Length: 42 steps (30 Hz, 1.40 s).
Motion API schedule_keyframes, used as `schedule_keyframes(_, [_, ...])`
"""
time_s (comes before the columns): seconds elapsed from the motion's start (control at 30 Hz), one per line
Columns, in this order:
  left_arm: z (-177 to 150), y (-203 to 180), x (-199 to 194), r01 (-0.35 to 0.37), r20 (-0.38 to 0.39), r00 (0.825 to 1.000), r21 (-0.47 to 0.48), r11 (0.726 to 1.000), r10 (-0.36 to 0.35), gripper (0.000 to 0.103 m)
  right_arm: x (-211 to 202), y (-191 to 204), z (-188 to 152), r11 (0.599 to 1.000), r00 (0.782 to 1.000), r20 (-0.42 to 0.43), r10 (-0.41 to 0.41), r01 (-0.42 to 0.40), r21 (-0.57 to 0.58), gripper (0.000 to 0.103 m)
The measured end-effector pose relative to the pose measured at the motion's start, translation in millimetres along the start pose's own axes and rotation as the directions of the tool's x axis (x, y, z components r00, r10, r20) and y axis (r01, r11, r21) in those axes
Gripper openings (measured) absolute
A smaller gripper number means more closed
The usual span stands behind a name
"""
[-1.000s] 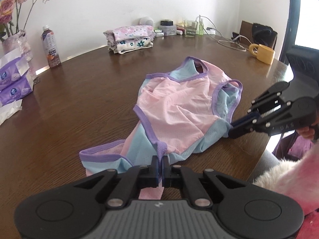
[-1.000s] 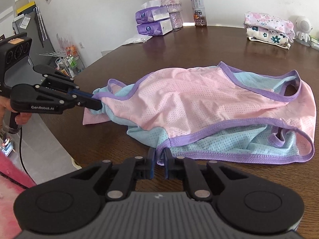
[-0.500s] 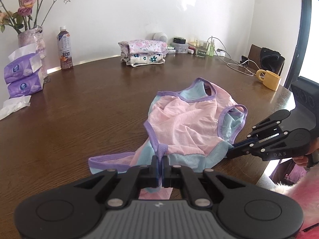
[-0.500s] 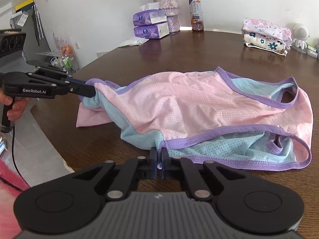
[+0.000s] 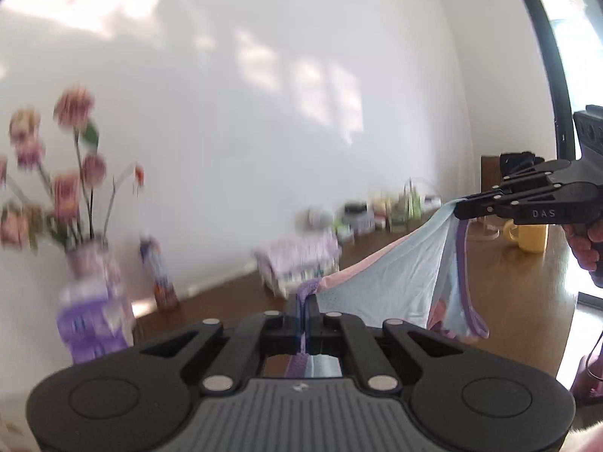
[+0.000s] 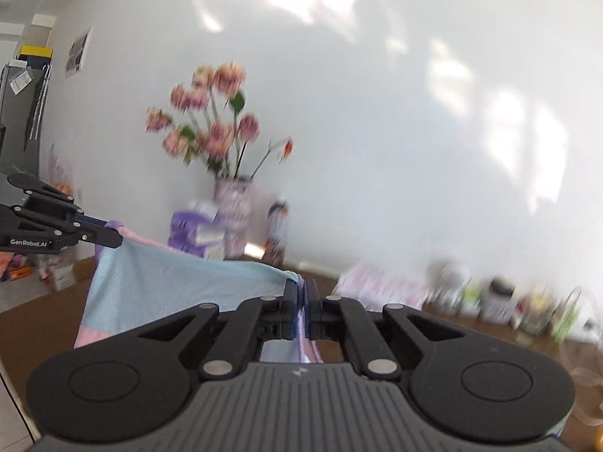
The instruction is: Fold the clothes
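A pink and light-blue mesh vest with purple trim (image 5: 392, 278) hangs in the air, stretched between both grippers above the brown table (image 5: 520, 293). My left gripper (image 5: 306, 301) is shut on its purple-trimmed edge; it also shows at the left of the right wrist view, as the left gripper (image 6: 113, 239). My right gripper (image 6: 302, 290) is shut on another corner of the vest (image 6: 169, 282); in the left wrist view the right gripper (image 5: 458, 211) pinches the cloth at the right. A hand (image 5: 588, 241) holds its handle.
A stack of folded clothes (image 5: 301, 260) lies at the back of the table. A flower vase (image 5: 90, 267), tissue packs (image 5: 90, 324) and a bottle (image 5: 162, 278) stand at the left. A yellow mug (image 5: 527, 237) and small jars (image 5: 377, 214) are at the back right.
Both grippers have risen and tilted up, lifting the vest off the table; it now hangs stretched between them. The views are blurred from the motion.
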<state>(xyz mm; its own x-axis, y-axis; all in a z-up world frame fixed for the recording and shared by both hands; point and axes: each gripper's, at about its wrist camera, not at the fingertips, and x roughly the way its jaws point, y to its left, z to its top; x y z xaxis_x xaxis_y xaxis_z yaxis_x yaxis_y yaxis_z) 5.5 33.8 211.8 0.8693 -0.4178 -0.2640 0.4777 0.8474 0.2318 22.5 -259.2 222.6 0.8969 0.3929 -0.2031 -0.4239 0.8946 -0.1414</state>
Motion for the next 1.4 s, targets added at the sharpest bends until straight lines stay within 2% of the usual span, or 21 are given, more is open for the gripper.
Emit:
schedule_keyframes(0.17, [49.2, -7.6, -10.2, -0.062, 0.097, 0.994, 0.044, 0.997, 0.058, 0.001, -20.8, -15.0, 46.4, 0.999, 0.995, 0.097, -0.025, 0.029, -0.035, 0.002])
schedule_keyframes(0.27, [72.0, -7.5, -14.1, -0.099, 0.129, 0.987, 0.043, 0.994, 0.093, 0.001, -5.4, -25.8, 59.2, 0.999, 0.996, 0.081, -0.025, 0.028, -0.034, 0.002])
schedule_keyframes(0.4, [86.0, 2.2, 5.0, -0.118, 0.091, 0.989, 0.016, 0.993, 0.116, 0.001, 22.2, -40.7, 72.8, 0.999, 0.999, 0.041, -0.021, 0.022, -0.026, 0.002])
schedule_keyframes(0.53, [88.3, 12.2, 53.4, -0.165, 0.028, 0.986, 0.018, 0.986, 0.165, 0.001, 64.7, -54.1, 81.5, 0.999, 0.999, -0.012, -0.031, 0.031, -0.020, 0.002])
schedule_keyframes(0.63, [89.8, 24.1, 92.6, -0.242, 0.017, 0.970, 0.045, 0.969, 0.242, 0.001, 111.7, -60.9, 88.2, 0.997, 0.996, -0.039, -0.074, 0.073, -0.033, 0.002])
schedule_keyframes(0.7, [94.5, 36.5, 116.5, -0.309, 0.034, 0.951, 0.066, 0.949, 0.307, 0.001, 136.1, -62.1, 100.0, 0.994, 0.994, -0.035, -0.103, 0.101, -0.049, 0.002])
schedule_keyframes(0.8, [100.1, 43.4, 124.0, -0.396, 0.108, 0.917, 0.126, 0.910, 0.384, 0.001, 150.4, -50.1, 112.1, 0.993, 0.996, -0.029, -0.084, 0.082, -0.087, 0.002])
schedule_keyframes(0.87, [94.3, 42.1, 117.4, -0.419, 0.119, 0.907, 0.167, 0.892, 0.404, 0.001, 152.0, -36.5, 107.7, 0.991, 0.998, -0.036, -0.052, 0.047, -0.126, 0.002])
schedule_keyframes(0.9, [87.8, 40.1, 112.6, -0.408, 0.112, 0.912, 0.182, 0.895, 0.394, 0.001, 151.2, -29.1, 101.2, 0.989, 0.999, -0.045, -0.030, 0.023, -0.147, 0.002])
schedule_keyframes(0.93, [76.8, 35.4, 105.5, -0.378, 0.092, 0.926, 0.200, 0.904, 0.366, 0.001, 150.0, -22.4, 90.9, 0.987, 0.998, -0.063, -0.004, -0.007, -0.163, 0.002])
schedule_keyframes(1.0, [46.4, 21.7, 94.1, -0.292, 0.003, 0.954, 0.227, 0.929, 0.299, 0.001, 148.1, -10.7, 59.4, 0.983, 0.989, -0.134, 0.055, -0.077, -0.167, 0.002])
schedule_keyframes(1.03, [27.2, 14.8, 90.5, -0.228, -0.080, 0.965, 0.215, 0.950, 0.250, 0.001, 146.6, -5.3, 38.7, 0.981, 0.979, -0.183, 0.087, -0.116, -0.154, 0.002])
schedule_keyframes(1.07, [7.6, 8.0, 87.0, -0.163, -0.166, 0.966, 0.193, 0.968, 0.196, 0.001, 145.1, 0.1, 18.0, 0.978, 0.966, -0.231, 0.119, -0.153, -0.138, 0.002])
schedule_keyframes(1.1, [-14.2, 1.5, 82.8, -0.076, -0.248, 0.962, 0.144, 0.987, 0.111, 0.001, 143.5, 5.5, -2.7, 0.974, 0.949, -0.277, 0.150, -0.190, -0.121, 0.002])
schedule_keyframes(1.13, [-36.5, -5.8, 78.4, -0.008, -0.312, 0.949, 0.096, 0.995, 0.038, 0.001, 142.0, 11.0, -23.4, 0.969, 0.929, -0.323, 0.182, -0.225, -0.102, 0.002])
schedule_keyframes(1.2, [-82.4, -21.2, 70.1, 0.070, -0.416, 0.907, 0.004, 0.998, -0.062, 0.001, 136.0, 20.1, -64.3, 0.961, 0.881, -0.409, 0.236, -0.273, -0.033, 0.002])
schedule_keyframes(1.27, [-118.0, -29.3, 62.6, 0.084, -0.477, 0.871, -0.082, 0.993, -0.114, 0.001, 129.4, 28.0, -96.6, 0.956, 0.842, -0.467, 0.271, -0.293, 0.026, 0.002])
schedule_keyframes(1.33, [-137.8, -27.8, 56.3, 0.064, -0.505, 0.854, -0.142, 0.988, -0.128, 0.001, 122.9, 34.1, -121.8, 0.948, 0.804, -0.509, 0.308, -0.308, 0.087, 0.002])
schedule_keyframes(1.4, [-156.9, -26.0, 50.2, 0.041, -0.530, 0.836, -0.199, 0.979, -0.143, 0.001, 114.8, 38.1, -138.0, 0.941, 0.779, -0.531, 0.333, -0.313, 0.131, 0.002])
